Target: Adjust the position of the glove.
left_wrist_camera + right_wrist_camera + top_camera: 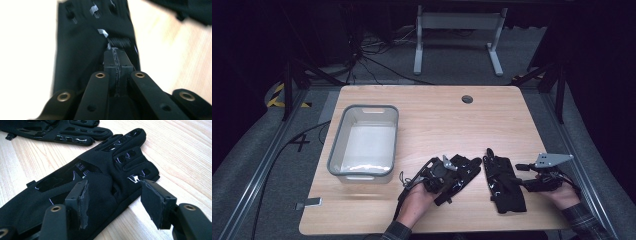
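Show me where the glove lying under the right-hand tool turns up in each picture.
High view: the right glove lies right of centre, near the table's front edge.
Left gripper view: probably the blurred dark shape at top right.
Right gripper view: centre, beneath the open right gripper.
Shared landmark: the other glove beside it.

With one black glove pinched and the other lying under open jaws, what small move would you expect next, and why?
Probably the right gripper closes on the right glove. Its jaws stand open astride that glove's edge, which lies flat on the table, while the left gripper is already shut on the left glove. The grey bin beside them may be where both go.
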A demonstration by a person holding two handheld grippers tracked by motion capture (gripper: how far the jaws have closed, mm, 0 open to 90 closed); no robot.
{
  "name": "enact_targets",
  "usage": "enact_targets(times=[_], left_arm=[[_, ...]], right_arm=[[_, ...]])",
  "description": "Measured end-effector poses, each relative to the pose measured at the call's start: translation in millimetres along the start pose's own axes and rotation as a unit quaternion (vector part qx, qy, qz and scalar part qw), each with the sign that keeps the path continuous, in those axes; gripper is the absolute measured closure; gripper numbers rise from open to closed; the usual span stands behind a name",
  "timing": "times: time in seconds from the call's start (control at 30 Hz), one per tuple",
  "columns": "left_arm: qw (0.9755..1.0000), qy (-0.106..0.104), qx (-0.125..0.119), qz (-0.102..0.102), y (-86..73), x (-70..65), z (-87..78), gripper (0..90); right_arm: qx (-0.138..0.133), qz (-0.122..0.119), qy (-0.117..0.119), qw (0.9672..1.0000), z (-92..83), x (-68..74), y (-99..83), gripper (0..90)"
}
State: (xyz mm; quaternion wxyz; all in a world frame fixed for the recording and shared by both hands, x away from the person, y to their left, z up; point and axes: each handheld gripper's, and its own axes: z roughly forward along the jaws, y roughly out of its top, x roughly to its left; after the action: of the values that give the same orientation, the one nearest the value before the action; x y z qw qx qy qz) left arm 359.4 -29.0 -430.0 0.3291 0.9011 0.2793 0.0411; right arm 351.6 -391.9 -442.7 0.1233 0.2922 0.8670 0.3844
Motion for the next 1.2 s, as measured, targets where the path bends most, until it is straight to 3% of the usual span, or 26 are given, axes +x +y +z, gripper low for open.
enact_targets(times=[0.27,0.47,0.57,0.7,0.97,1.2], left_arm=[[0.9997,0.018,-0.016,0.007,37.6,24.1,18.1,89.6],[0.9997,0.02,-0.004,0.01,54.5,34.6,44.3,89.7],[0.9996,0.023,0.008,0.012,56.0,37.1,54.4,89.7],[0.9995,0.03,0.006,0.007,56.5,39.8,56.5,89.7],[0.9979,0.061,0.001,-0.022,47.5,57.0,47.8,89.8],[0.9946,0.095,0.002,-0.042,36.6,71.6,36.7,89.8]], right_arm=[[0.0,-0.003,0.001,1.0,1.1,0.4,0.8,40.3],[0.0,-0.002,0.0,1.0,0.5,-0.2,0.7,40.3],[0.0,-0.005,0.0,1.0,0.4,0.2,1.0,40.3],[-0.001,-0.007,0.001,1.0,0.8,0.8,1.4,40.3],[0.002,-0.008,0.002,1.0,1.6,1.1,1.6,40.3],[0.004,-0.009,0.005,0.9999,1.7,0.5,0.9,41.3]])
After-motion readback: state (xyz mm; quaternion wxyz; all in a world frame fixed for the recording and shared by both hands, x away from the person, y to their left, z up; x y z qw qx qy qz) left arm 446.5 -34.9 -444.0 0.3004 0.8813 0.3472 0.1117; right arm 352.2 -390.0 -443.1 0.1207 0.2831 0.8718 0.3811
